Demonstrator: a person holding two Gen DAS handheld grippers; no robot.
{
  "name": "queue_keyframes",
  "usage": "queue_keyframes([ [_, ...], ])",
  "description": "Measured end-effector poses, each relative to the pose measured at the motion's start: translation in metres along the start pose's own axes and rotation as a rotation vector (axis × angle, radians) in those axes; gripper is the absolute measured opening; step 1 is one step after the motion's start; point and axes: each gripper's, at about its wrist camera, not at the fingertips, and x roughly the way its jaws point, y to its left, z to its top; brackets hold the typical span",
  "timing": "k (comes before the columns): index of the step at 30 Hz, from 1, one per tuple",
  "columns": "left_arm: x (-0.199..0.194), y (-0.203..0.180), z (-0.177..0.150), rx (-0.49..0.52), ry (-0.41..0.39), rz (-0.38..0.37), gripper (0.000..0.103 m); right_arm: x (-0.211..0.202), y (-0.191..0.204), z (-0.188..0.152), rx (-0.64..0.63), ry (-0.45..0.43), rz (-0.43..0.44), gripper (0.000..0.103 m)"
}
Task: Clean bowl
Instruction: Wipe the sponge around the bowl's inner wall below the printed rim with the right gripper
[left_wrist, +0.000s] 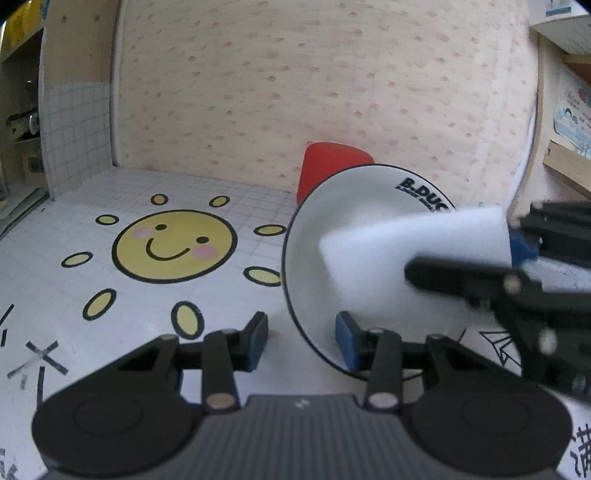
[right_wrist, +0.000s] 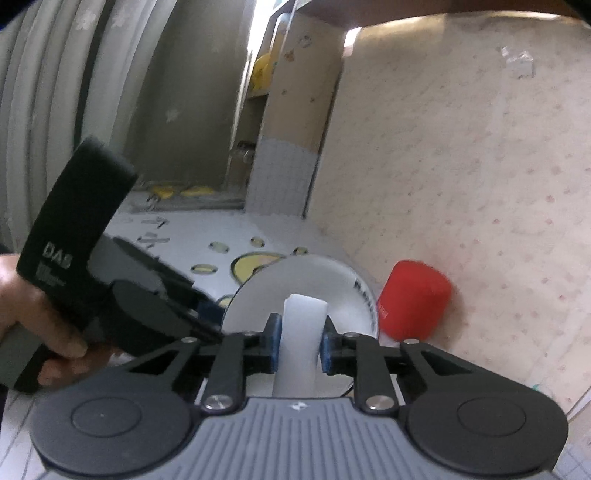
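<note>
Bowl (left_wrist: 354, 236) first: white with a thin dark rim and black lettering near its edge, it is tipped up on its side so the open face shows to both cameras. The left gripper (left_wrist: 301, 341) holds it by the lower rim, one blue pad inside the bowl and the other outside against its wall, the jaws clamped on that edge. Inside the bowl there is nothing loose; the only thing in it is a white sponge block (right_wrist: 301, 332), pressed against the inner surface. The right gripper (right_wrist: 300, 345) pinches that sponge between its two blue pads, jaws closed tight on it, and reaches into the bowl from the bowl's right side in the left wrist view. Behind the bowl, just beside its far rim, a red cup (right_wrist: 415, 301) lies tipped against the pink-speckled wall (left_wrist: 332, 74); what it contains cannot be seen. Left of the bowl, the white grid-patterned tabletop (left_wrist: 74, 206) bears a yellow smiling sun drawing (left_wrist: 174, 245). A hand (right_wrist: 33, 317) grips the left gripper's handle, left of the bowl in the right wrist view.
</note>
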Motion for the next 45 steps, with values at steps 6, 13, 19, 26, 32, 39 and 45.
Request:
queue_keyframes([
  [6, -0.005, 0.003, -0.002, -0.012, -0.002, 0.005, 0.030, 0.005, 0.003, 0.003, 0.020, -0.027, -0.044, 0.019],
  [13, -0.009, 0.002, -0.004, -0.014, -0.003, 0.013, 0.030, 0.011, 0.011, 0.003, 0.006, -0.035, -0.003, 0.017],
  [19, -0.011, -0.007, -0.005, -0.024, -0.002, 0.036, 0.030, 0.007, 0.002, 0.003, 0.035, -0.059, -0.064, 0.018],
  [26, -0.013, -0.014, -0.009, -0.025, -0.007, 0.052, 0.030, 0.012, 0.005, 0.002, 0.027, -0.049, -0.034, 0.018],
  [32, -0.013, -0.005, -0.007, 0.007, -0.016, 0.041, 0.030, 0.016, 0.008, 0.000, 0.014, -0.018, -0.007, 0.018],
  [39, -0.003, 0.009, -0.001, -0.002, -0.001, 0.027, 0.034, 0.016, 0.007, 0.000, 0.011, -0.010, -0.015, 0.018],
  [45, -0.005, 0.007, -0.003, 0.002, 0.002, 0.032, 0.034, 0.013, 0.006, 0.002, 0.029, -0.040, -0.043, 0.018],
])
